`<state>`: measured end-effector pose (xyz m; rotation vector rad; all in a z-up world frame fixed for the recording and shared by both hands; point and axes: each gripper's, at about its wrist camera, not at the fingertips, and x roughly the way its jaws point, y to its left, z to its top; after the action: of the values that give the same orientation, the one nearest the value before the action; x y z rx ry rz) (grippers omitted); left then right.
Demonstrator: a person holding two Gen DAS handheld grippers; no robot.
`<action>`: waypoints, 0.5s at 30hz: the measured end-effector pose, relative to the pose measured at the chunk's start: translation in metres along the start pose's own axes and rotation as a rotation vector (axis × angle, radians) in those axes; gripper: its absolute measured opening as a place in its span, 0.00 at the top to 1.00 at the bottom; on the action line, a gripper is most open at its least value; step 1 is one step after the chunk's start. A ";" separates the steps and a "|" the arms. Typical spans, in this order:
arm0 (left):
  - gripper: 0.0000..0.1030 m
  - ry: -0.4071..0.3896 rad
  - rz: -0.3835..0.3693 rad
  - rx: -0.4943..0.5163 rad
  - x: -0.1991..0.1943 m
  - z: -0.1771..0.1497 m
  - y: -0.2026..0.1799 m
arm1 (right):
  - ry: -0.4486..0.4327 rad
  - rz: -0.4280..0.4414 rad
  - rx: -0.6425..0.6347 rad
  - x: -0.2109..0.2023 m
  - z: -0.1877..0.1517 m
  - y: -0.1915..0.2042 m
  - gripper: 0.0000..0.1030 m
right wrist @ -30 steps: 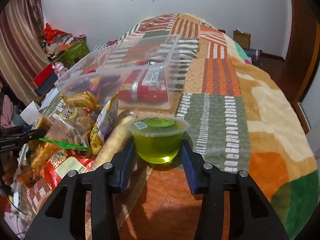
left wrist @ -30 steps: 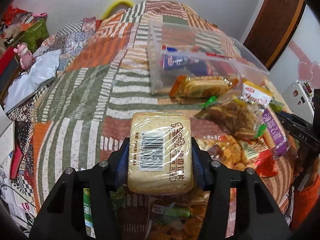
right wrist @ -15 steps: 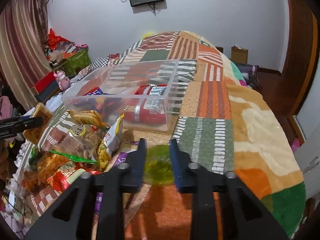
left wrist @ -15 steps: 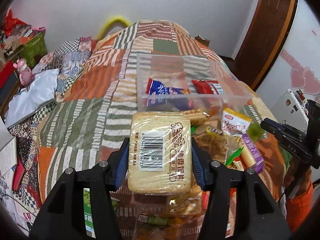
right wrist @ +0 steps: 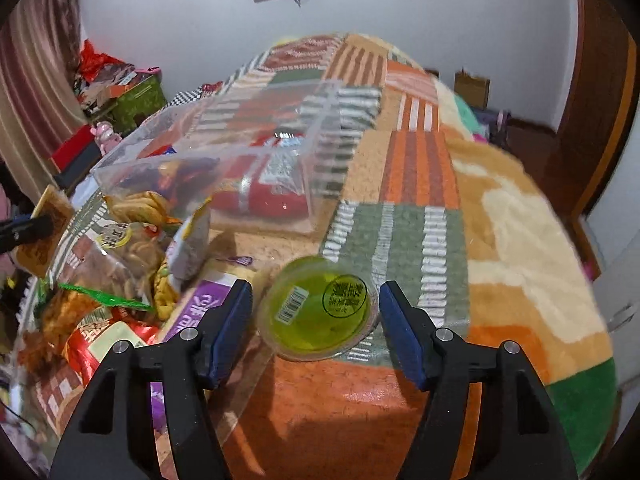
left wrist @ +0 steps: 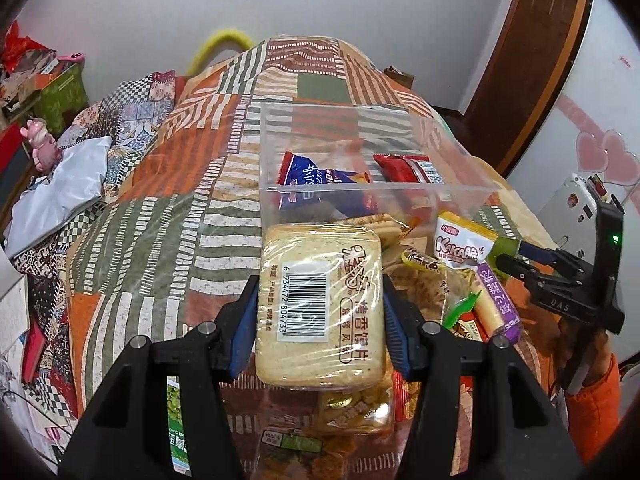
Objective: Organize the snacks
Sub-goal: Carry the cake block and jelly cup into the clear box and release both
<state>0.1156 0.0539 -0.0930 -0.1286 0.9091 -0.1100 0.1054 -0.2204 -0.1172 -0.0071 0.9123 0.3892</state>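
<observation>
My left gripper (left wrist: 320, 316) is shut on a beige pack of toasted bread slices (left wrist: 320, 308) with a barcode, held above the snack pile just in front of the clear plastic bin (left wrist: 376, 190). The bin holds a blue packet (left wrist: 316, 178) and a red packet (left wrist: 408, 168). My right gripper (right wrist: 316, 320) has its jaws spread wide around a green jelly cup (right wrist: 320, 314), which tilts with its lid toward the camera; neither pad clearly touches it. The bin also shows in the right wrist view (right wrist: 224, 160). The right gripper appears in the left wrist view (left wrist: 516, 264).
Several loose snack bags (right wrist: 120, 264) lie on the patchwork blanket (right wrist: 420, 184) left of the jelly cup, among them a purple packet (right wrist: 196, 308) and a white KaKa bag (left wrist: 460, 244). A brown door (left wrist: 532, 60) is at the right; clutter lies along the left.
The left gripper has lifted the bread pack and moved it toward the bin. The right gripper was shut on the jelly cup half a second ago; now its jaws are wide and the cup tilts.
</observation>
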 end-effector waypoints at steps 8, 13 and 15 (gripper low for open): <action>0.47 -0.002 -0.001 0.002 0.001 0.000 -0.001 | -0.012 0.024 0.028 -0.001 -0.003 -0.003 0.46; 0.47 -0.021 -0.002 0.005 -0.001 0.007 -0.004 | -0.065 0.000 0.003 -0.018 -0.001 0.003 0.46; 0.47 -0.031 -0.002 0.008 -0.003 0.012 -0.005 | -0.095 0.006 -0.009 -0.027 0.004 0.007 0.46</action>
<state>0.1237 0.0497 -0.0826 -0.1239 0.8773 -0.1132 0.0910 -0.2221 -0.0928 0.0057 0.8171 0.3955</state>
